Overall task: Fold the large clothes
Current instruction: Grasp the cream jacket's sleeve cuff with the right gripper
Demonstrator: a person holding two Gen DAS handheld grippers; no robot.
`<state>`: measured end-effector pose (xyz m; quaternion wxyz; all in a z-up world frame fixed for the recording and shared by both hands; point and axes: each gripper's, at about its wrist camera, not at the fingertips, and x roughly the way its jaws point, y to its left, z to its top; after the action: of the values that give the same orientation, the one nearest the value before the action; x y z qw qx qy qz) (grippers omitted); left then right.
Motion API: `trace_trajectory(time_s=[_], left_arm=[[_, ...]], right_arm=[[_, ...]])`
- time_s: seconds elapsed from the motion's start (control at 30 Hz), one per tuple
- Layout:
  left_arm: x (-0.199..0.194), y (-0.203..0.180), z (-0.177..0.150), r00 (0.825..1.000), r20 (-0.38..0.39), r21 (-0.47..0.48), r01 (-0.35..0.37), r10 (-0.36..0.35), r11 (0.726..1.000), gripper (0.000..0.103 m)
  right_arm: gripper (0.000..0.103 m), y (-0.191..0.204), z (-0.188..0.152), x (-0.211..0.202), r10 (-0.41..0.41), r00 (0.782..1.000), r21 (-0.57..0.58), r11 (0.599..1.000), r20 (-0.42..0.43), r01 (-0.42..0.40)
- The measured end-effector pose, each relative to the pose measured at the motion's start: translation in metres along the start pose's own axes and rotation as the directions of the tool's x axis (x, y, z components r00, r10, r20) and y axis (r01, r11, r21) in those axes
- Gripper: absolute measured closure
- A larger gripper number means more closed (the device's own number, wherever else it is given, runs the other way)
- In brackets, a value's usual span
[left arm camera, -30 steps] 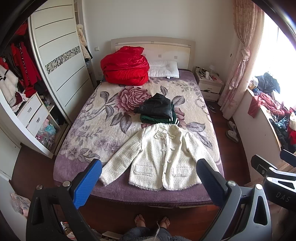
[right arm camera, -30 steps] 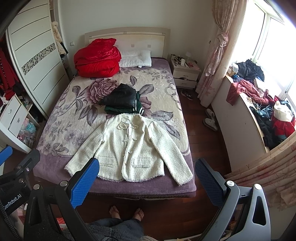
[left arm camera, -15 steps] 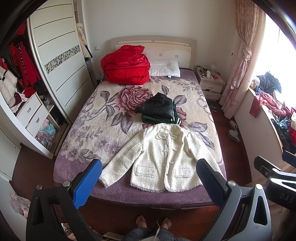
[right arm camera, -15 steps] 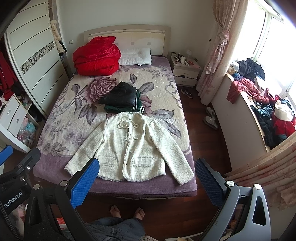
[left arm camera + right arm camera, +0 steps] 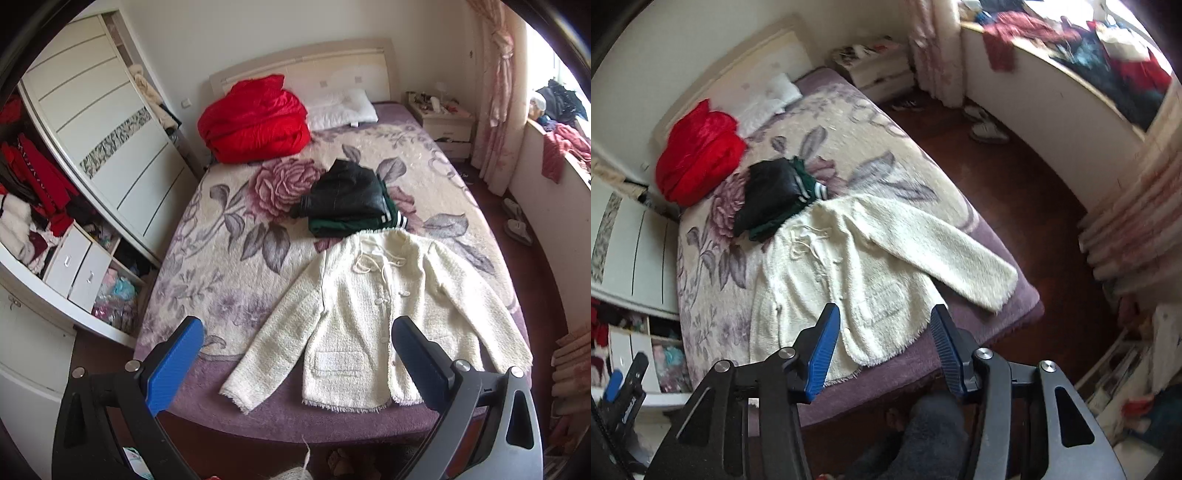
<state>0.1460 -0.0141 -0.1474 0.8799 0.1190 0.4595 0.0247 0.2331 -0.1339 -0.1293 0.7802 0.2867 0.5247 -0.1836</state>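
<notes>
While both cameras look down at the bed point(image 5: 229, 280), the cream fuzzy button-front jacket point(image 5: 373, 314) lies flat and face-up at the foot end, both sleeves spread out to the sides, hem fringe near the mattress edge, collar ties loose. Its collar sits just beside a folded pile: black leather-look garment point(image 5: 343, 192) on top of a dark green one with white-striped cuffs point(image 5: 354, 223). Red bundled quilt point(image 5: 255, 120) and white pillow point(image 5: 341, 109) at the headboard.

Left gripper point(image 5: 295, 354): blue-padded fingers spread wide, nothing between them, above the jacket's hem and left sleeve. Right gripper point(image 5: 882, 336): fingers apart but with a narrower gap, empty, over the jacket's lower front (the right view is motion-blurred).

Versus 0.5 s ago: jacket unmoved, same layout. Both views have come in closer to the bed and tilted. The right gripper has narrowed noticeably from its wide spread and swung toward the bed's right corner; the left gripper's spread is unchanged.
</notes>
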Motion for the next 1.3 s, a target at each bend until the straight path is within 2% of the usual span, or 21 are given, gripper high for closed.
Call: trace_trajectory(time_s=[0.07,0.13,0.17,0.3,0.43,0.53,0.6,0.67,0.7,0.77,0.8,0.9,0.97,1.0,1.03,1.07,1.1,1.17,1.2,1.23,1.3], left_arm=[[0.032,-0.014,-0.006,1.000,-0.020,0.001,-0.017,0.017,1.000,0.000],[0.066,-0.034,-0.013,0.998,-0.034,0.025,-0.044,0.045,0.999,0.000],[0.083,-0.044,-0.019,0.998,-0.037,0.038,-0.054,0.056,0.998,0.000],[0.178,-0.087,-0.043,0.988,-0.126,0.070,-0.083,0.091,0.994,0.000],[0.260,-0.125,-0.077,0.967,-0.216,0.115,-0.109,0.132,0.987,0.000],[0.308,-0.151,-0.095,0.950,-0.284,0.138,-0.090,0.126,0.986,0.000],[0.334,-0.164,-0.103,0.941,-0.321,0.133,-0.066,0.106,0.989,0.000],[0.356,-0.177,-0.106,0.933,-0.342,0.141,-0.063,0.108,0.988,0.000],[0.366,-0.183,-0.106,0.933,-0.346,0.141,-0.055,0.102,0.988,0.000],[0.379,-0.191,-0.107,0.931,-0.350,0.150,-0.051,0.102,0.987,0.000],[0.382,-0.194,-0.108,0.929,-0.356,0.157,-0.048,0.102,0.986,0.000],[0.387,-0.198,-0.106,0.930,-0.359,0.162,-0.027,0.084,0.986,0.000],[0.392,-0.204,-0.103,0.932,-0.355,0.174,-0.012,0.074,0.985,0.000],[0.394,-0.206,-0.103,0.931,-0.356,0.186,-0.009,0.076,0.982,0.000],[0.397,-0.208,-0.104,0.930,-0.359,0.195,-0.006,0.078,0.981,0.000],[0.398,-0.209,-0.104,0.929,-0.362,0.196,-0.002,0.075,0.981,0.000],[0.397,-0.210,-0.103,0.929,-0.364,0.195,0.001,0.071,0.981,0.000],[0.396,-0.209,-0.101,0.933,-0.355,0.195,0.008,0.063,0.981,0.000],[0.395,-0.209,-0.100,0.935,-0.350,0.194,0.009,0.060,0.981,0.000],[0.395,-0.207,-0.098,0.937,-0.345,0.191,0.012,0.056,0.982,0.000],[0.398,-0.201,-0.093,0.943,-0.328,0.185,0.002,0.060,0.983,0.000]], right_arm=[[0.048,-0.041,0.010,0.053,-0.014,0.999,0.109,0.994,-0.040,0.019],[0.036,-0.081,0.014,0.114,-0.059,0.995,0.179,0.981,-0.076,0.072],[0.035,-0.101,0.014,0.152,-0.056,0.993,0.214,0.974,-0.104,0.078],[0.036,-0.169,-0.001,0.304,0.032,0.965,0.369,0.927,-0.261,0.069],[0.036,-0.230,-0.042,0.398,0.025,0.965,0.553,0.823,-0.260,0.127],[0.036,-0.266,-0.075,0.449,0.089,0.971,0.712,0.695,-0.224,0.100],[0.036,-0.285,-0.089,0.469,0.112,0.985,0.794,0.606,-0.132,0.037],[0.036,-0.294,-0.094,0.481,0.077,0.994,0.829,0.559,-0.073,0.017],[0.042,-0.292,-0.094,0.480,0.045,0.998,0.837,0.546,-0.053,0.020],[0.084,-0.284,-0.091,0.469,-0.030,0.999,0.834,0.551,-0.014,0.028],[0.093,-0.281,-0.088,0.460,-0.050,0.999,0.828,0.561,0.018,0.013],[0.093,-0.276,-0.076,0.428,-0.100,0.983,0.791,0.608,0.152,-0.060],[0.092,-0.276,-0.065,0.438,-0.004,0.986,0.773,0.621,0.168,-0.129],[0.085,-0.278,-0.065,0.448,0.046,0.987,0.786,0.600,0.152,-0.149],[0.071,-0.283,-0.070,0.464,0.108,0.984,0.810,0.559,0.142,-0.178],[0.064,-0.290,-0.079,0.481,0.160,0.976,0.836,0.509,0.144,-0.207],[0.060,-0.296,-0.085,0.494,0.217,0.959,0.865,0.428,0.184,-0.263],[0.060,-0.310,-0.093,0.506,0.236,0.929,0.897,0.277,0.284,-0.345],[0.067,-0.311,-0.096,0.509,0.209,0.927,0.901,0.242,0.313,-0.359],[0.089,-0.305,-0.094,0.509,0.175,0.936,0.906,0.250,0.306,-0.343],[0.094,-0.283,-0.074,0.502,0.120,0.956,0.882,0.369,0.268,-0.294]])
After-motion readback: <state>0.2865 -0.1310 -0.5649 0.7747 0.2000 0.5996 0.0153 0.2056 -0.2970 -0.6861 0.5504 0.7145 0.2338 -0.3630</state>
